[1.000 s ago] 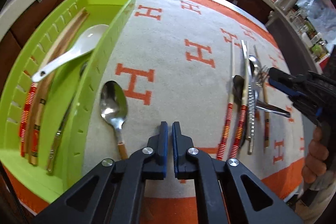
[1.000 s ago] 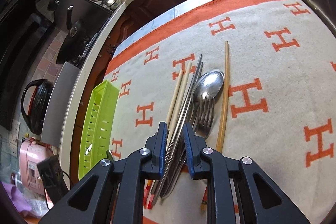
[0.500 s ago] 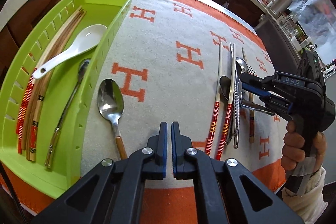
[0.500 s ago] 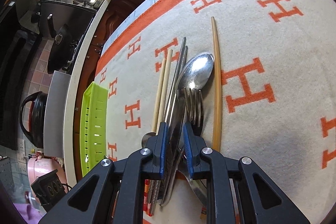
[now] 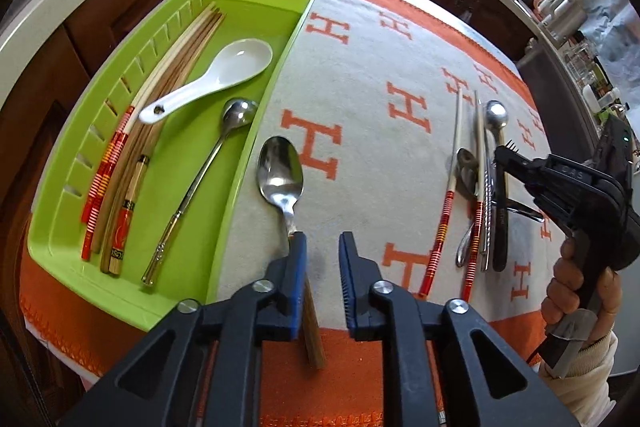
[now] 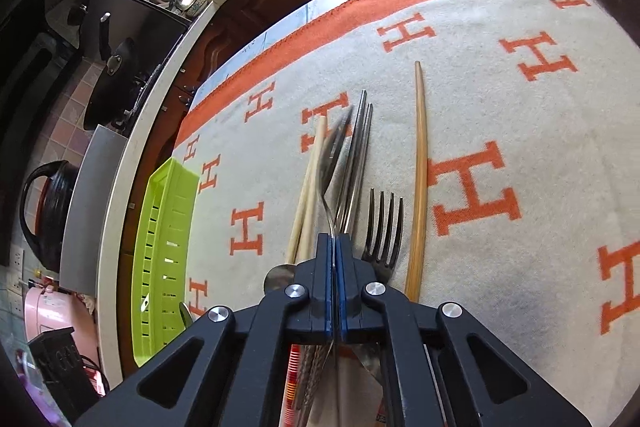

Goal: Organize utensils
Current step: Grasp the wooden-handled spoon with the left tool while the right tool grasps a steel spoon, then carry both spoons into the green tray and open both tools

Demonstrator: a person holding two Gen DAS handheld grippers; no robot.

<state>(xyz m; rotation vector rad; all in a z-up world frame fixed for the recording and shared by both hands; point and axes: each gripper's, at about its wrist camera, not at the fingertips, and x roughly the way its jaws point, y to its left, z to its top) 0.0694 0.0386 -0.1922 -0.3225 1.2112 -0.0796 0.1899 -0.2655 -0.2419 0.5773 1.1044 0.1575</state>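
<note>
Left claw point(image 5: 322, 247): the jaws stand apart and are opening. Nothing sits between the pads; the wooden handle of a steel spoon point(image 5: 280, 169) lies just beside and partly under the left finger, and whether they touch cannot be told. The spoon rests on the blanket point(image 5: 360, 75) covering the table, just outside the long wall of the green tray point(image 5: 272, 75).

Right claw point(image 6: 333, 247): the jaws are pressed together on the thin stem of a second steel spoon point(image 6: 334, 151), whose bowl appears blurred ahead of the fingertips. In the left wrist view this claw reaches into the utensil pile from the right, gripped by a hand point(image 5: 576, 291).

Tray contents: chopsticks point(image 5: 132, 163) along the slotted outer wall, a white ceramic spoon point(image 5: 216, 77), and a slim metal spoon point(image 5: 200, 183). The tray lies at the table's left edge, near its corner.

Pile near the right edge: striped chopsticks point(image 5: 448, 203), metal chopsticks point(image 6: 358, 163), a fork point(image 6: 384, 227) and a single bamboo chopstick point(image 6: 419, 163) lie side by side.

Open room: bare blanket lies between the tray and the pile, and beyond the bamboo chopstick.
</note>
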